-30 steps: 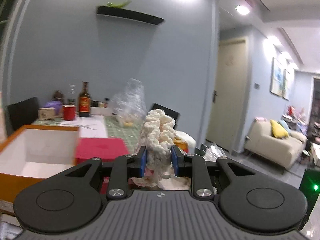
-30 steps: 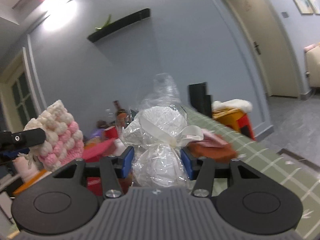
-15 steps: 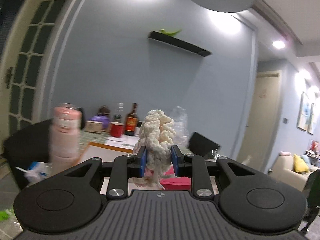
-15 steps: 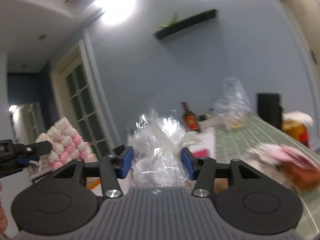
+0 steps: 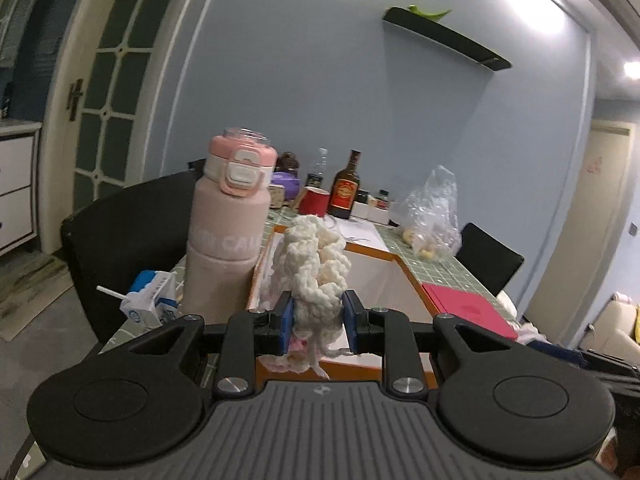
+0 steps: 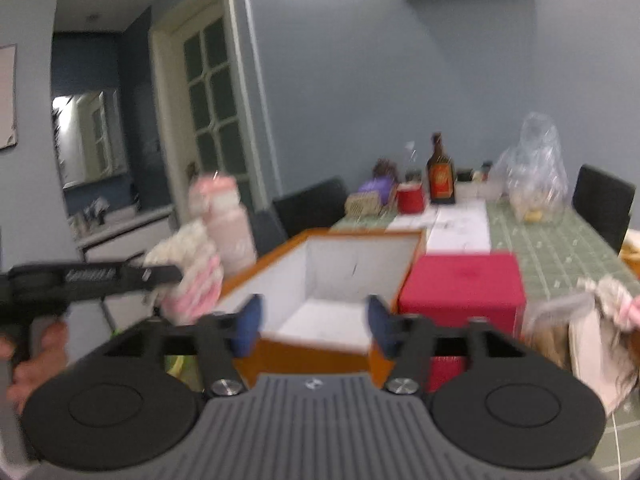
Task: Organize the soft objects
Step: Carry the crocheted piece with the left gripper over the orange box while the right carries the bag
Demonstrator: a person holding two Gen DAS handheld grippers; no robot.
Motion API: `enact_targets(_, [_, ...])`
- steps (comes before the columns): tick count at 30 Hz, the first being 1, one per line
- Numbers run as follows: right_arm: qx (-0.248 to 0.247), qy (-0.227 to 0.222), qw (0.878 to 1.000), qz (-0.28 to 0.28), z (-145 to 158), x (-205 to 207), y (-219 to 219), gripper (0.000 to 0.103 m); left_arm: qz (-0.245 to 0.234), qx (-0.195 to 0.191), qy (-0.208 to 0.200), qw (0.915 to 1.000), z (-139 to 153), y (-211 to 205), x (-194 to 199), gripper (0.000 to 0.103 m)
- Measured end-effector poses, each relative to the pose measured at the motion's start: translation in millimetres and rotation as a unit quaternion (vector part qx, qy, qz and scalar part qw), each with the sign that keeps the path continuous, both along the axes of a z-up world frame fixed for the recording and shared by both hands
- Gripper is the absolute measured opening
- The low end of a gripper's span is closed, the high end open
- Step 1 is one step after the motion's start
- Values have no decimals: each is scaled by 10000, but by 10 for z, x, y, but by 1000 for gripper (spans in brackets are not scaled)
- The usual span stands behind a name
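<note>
the left gripper (image 5: 317, 322) had its jaws clamped on the chunky knitted piece (image 5: 310, 276), held up just in front of the orange box (image 6: 324, 264); it looked light and squishy, so pinching the thick middle made sense; loose ends dangled; the right gripper (image 6: 313, 326) was spread wide, holding nothing

cream-pink knit (image 5: 316, 276), orange-rimmed white box (image 6: 320, 264)

pink water bottle (image 5: 226, 236) — partial white lettering "CAM", other labels unreadable
</note>
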State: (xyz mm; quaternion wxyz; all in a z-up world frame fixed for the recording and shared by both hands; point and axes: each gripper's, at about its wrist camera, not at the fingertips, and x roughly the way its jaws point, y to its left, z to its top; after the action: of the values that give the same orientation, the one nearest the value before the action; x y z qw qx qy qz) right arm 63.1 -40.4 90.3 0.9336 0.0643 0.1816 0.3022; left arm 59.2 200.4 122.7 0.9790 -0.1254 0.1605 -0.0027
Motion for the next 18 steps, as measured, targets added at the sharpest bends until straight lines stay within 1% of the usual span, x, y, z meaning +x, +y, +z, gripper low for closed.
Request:
enact_targets(1, [-127, 35, 9999, 75, -22, -50, -25, 69, -32, 61, -13, 10000, 2, -22, -2, 29])
enact_targets(2, [-285, 86, 9994, 180, -34, -103, -45, 75, -68, 118, -39, 9999, 12, -48, -2, 29])
enact_targets(3, [-481, 166, 9981, 353, -52, -130, -47, 84, -122, 164, -63, 9998, 23, -59, -26, 29])
enact_targets(5, [-827, 409, 9924, 809, -116, -202, -15, 94, -276, 212, -39, 9994, 18, -89, 8, 29])
enact_targets(6, [-971, 553, 9890, 965, -163, -237, 21, 95, -331, 225, -20, 9992, 26, -105, 27, 29])
enact_targets(8, [-1319, 914, 9810, 1088, -288, -246, 122, 95, -341, 306, -17, 9989, 27, -133, 38, 29])
enact_targets(10, [-1672, 1393, 9700, 1082, -423, -207, 225, 97, -325, 366, -44, 9988, 43, -178, 41, 29])
enact_targets(12, [-2002, 1698, 9597, 1007, -537, -162, 299, 97, -338, 361, -50, 9988, 59, -197, 39, 29])
enact_targets(15, [-2385, 1714, 9515, 914, -626, -103, 390, 97, -363, 399, -50, 9985, 75, -227, 39, 29])
enact_targets(17, [-2494, 1710, 9487, 923, -684, -40, 416, 96, -365, 444, -45, 9983, 82, -244, 40, 29])
enact_targets(18, [-2567, 1716, 9468, 910, -707, -12, 434, 94, -365, 460, -34, 9983, 82, -252, 40, 29])
